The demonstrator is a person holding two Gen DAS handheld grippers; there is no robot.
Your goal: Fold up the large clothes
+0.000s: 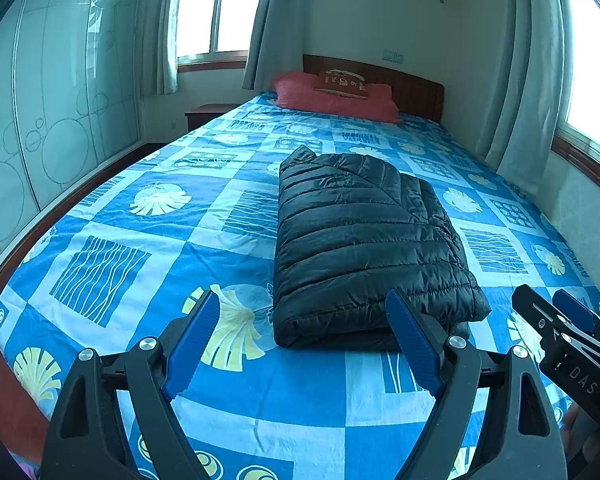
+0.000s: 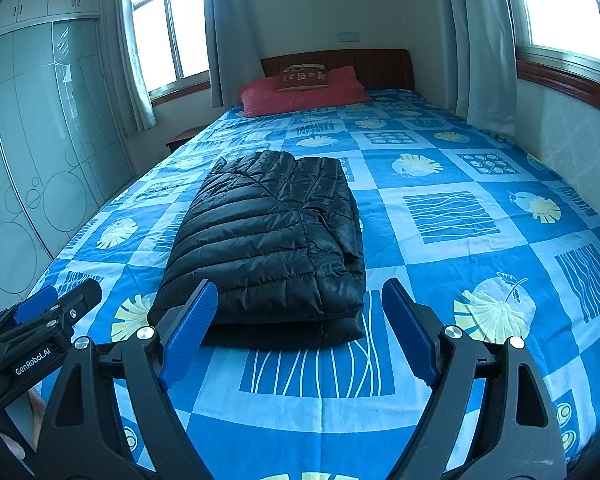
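Note:
A black quilted puffer jacket lies folded into a thick rectangular bundle on the blue patterned bedsheet; it also shows in the right wrist view. My left gripper is open and empty, held just short of the bundle's near edge. My right gripper is open and empty, also just short of the near edge. The right gripper shows at the right edge of the left wrist view. The left gripper shows at the lower left of the right wrist view.
A red pillow with a small brown cushion lies at the wooden headboard. A glass-door wardrobe stands left of the bed. Curtained windows and a wall border the bed's far and right sides.

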